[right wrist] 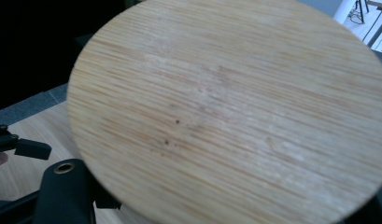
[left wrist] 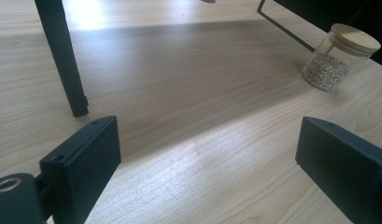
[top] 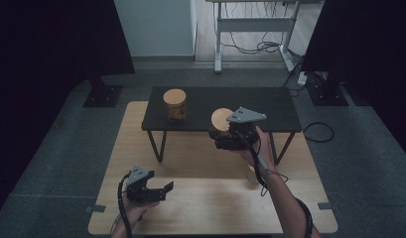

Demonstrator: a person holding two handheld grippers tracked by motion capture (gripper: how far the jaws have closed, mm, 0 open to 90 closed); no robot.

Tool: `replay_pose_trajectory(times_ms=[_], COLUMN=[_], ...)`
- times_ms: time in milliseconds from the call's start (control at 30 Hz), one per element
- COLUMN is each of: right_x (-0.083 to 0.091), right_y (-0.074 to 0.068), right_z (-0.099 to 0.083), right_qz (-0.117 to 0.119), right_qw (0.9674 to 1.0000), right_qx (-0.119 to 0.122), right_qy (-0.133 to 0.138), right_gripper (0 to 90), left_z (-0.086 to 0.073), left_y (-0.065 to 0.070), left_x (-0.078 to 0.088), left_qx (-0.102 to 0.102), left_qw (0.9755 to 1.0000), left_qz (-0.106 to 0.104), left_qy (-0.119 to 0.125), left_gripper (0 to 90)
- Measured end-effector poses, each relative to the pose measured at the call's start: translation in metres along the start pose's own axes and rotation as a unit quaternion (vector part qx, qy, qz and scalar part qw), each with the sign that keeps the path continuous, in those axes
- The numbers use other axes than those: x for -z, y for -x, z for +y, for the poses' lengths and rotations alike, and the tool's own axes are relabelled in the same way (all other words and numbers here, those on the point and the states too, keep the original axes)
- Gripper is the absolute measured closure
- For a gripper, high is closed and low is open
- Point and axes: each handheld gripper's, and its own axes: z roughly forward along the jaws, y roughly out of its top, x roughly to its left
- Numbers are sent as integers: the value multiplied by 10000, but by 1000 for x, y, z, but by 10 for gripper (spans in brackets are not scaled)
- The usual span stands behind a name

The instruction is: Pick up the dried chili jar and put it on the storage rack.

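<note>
Right tongs clamped on a wooden-lidded jar at the black shelf's front edge; left tongs, seven o'clock, released.

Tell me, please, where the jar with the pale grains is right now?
In the left gripper view the jar with the pale grains stands upper right on the wooden table, beside the black shelf's leg.

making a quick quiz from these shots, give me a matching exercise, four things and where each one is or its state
Things:
1. jar with orange contents
2. jar with pale grains
3. left tongs
4. right tongs

Places or states:
A. open, over the light wooden table
B. on the black shelf
C. shut on a wooden-lidded jar
D. on the light wooden table

Pairs: 1-B, 2-D, 3-A, 4-C
</note>
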Motion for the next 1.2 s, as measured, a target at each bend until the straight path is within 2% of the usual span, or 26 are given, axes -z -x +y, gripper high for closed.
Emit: replay_pose_trajectory(times_ms=[233,600,767,1200], right_x=[-6,-11,-17,-22], right_y=[3,8,10,22], right_z=[4,14,17,20], right_qz=[-92,-216,-283,-128], right_qw=[9999,9998,9995,9998], right_qx=[87,38,72,180], right_qy=[-81,-38,-112,-23], right_gripper=[249,249,249,249], left_z=[-1,-1,-1,-1], left_y=[-2,-2,-2,-3], left_x=[1,1,-1,-2], left_qx=[55,77,79,69], left_qw=[10000,10000,9999,10000], left_qz=[40,54,62,37], left_qy=[6,-10,-30,-51], left_gripper=[63,64,64,64])
